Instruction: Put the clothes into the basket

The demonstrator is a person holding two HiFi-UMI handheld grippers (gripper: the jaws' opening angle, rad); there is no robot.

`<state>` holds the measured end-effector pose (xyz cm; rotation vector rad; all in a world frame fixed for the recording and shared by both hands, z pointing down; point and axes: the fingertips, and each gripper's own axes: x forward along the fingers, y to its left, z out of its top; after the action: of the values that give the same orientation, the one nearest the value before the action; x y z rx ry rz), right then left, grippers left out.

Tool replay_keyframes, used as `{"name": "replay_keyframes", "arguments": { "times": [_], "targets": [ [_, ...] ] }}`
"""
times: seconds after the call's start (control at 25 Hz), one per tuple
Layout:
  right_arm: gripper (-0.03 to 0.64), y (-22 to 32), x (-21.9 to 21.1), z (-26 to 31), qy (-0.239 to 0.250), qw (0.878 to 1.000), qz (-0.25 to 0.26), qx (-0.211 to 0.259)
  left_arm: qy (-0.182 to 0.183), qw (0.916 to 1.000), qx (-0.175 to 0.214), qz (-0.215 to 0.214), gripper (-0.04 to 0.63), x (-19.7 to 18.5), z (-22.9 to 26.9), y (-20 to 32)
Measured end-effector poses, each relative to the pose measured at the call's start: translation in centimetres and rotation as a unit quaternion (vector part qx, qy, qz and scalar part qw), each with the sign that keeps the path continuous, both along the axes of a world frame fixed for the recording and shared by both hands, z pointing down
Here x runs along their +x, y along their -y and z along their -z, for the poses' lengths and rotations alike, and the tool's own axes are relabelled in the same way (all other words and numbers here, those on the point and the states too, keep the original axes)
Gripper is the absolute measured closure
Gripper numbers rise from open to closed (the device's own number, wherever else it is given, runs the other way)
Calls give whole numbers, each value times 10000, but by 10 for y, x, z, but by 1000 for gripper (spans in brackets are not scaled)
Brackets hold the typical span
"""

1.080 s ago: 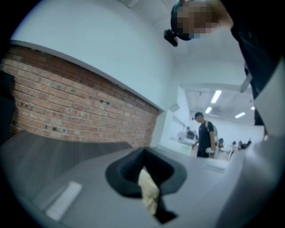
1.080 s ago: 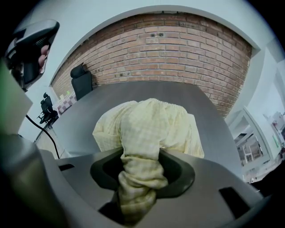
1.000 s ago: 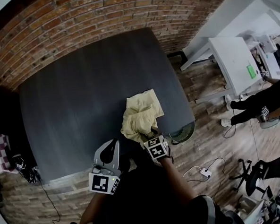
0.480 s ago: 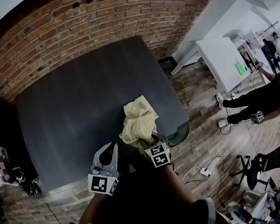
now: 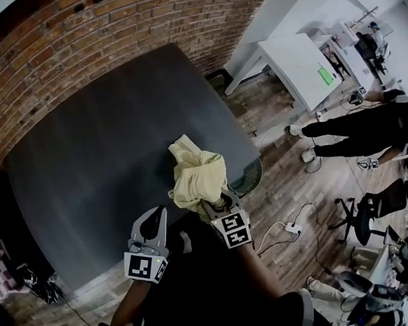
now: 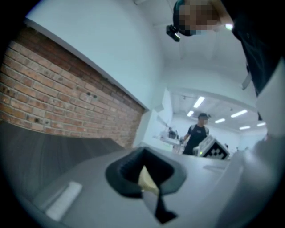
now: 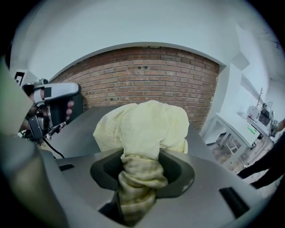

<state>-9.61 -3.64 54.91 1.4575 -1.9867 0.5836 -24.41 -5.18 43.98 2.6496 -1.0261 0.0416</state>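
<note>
- Clothes here amount to one pale yellow garment, and it is off the large dark tabletop (image 5: pixel 86 152), which stands against a brick wall (image 5: pixel 79 42) and fills most of the head view.
- Basket (image 5: pixel 252 176): a dark mesh tub on the wooden floor, tucked against the tabletop's near right edge. Only part of its rim shows, because the garment hangs in front of it.
- Yellow garment (image 5: pixel 198 176): bunched into a loose bundle just left of the basket, above the tabletop's edge. I cannot tell whether its lowest fold touches the surface.
- Right gripper (image 5: pixel 217 206): clamped on a twisted rope of the garment's fabric, with the rest ballooning out beyond the jaws.
- Left gripper (image 5: pixel 159 220): held beside the right one, its jaws drawn together and gripping nothing I can make out.
- What could go wrong, as I judge it: only a narrow twist of cloth is pinched, so the heavy free bulk could slide out during the swing across. A trailing fold might also catch on the tabletop's edge or drape over the basket rim. With the basket half hidden, a release could drop the garment on the floor.
</note>
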Motion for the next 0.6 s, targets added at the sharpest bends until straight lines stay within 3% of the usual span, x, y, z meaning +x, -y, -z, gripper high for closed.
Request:
{"name": "replay_keyframes", "arguments": {
  "times": [0.6],
  "targets": [
    [440,-24,34,30,132,9981,-273,538,1,9997,198,-155,589,39,17,-11]
  ]
}}
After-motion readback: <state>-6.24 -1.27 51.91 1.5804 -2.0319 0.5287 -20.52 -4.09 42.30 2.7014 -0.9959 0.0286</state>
